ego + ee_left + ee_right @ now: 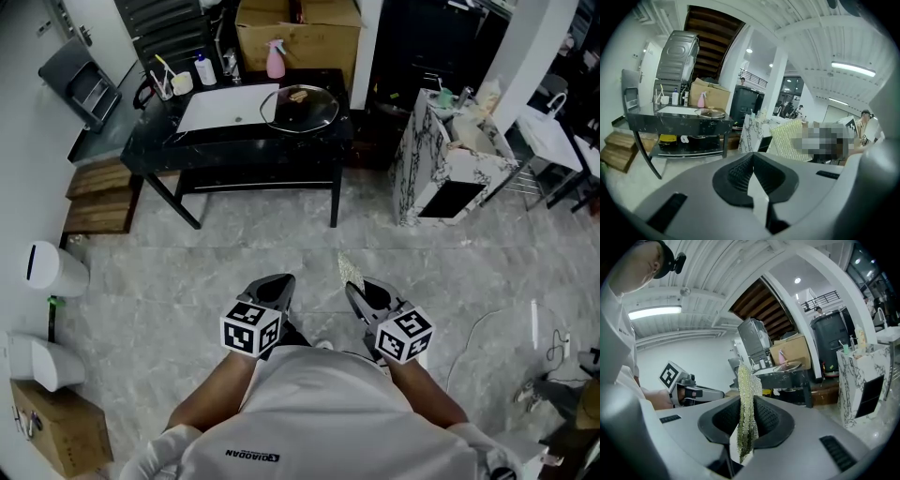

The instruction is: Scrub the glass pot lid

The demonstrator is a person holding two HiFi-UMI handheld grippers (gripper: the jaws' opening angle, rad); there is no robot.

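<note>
The glass pot lid point(300, 108) lies on the black table point(159, 150) far ahead, partly over a white sink basin point(225, 106); it also shows small in the left gripper view as the lid point(710, 112) and in the right gripper view as the lid point(786, 365). Both grippers are held close to my body, well short of the table. My left gripper point(275, 290) is shut with nothing between its jaws. My right gripper point(359, 297) is shut on a yellow-green scrubbing cloth point(746, 413), which stands up between the jaws; the cloth point(350, 270) pokes forward in the head view.
Bottles and a pink spray bottle point(275, 59) stand at the table's back, with a cardboard box point(298, 28) behind. A marble-patterned cabinet point(445, 169) stands right of the table. Wooden steps point(98, 192) lie left. A cable point(487, 328) runs on the tiled floor at right.
</note>
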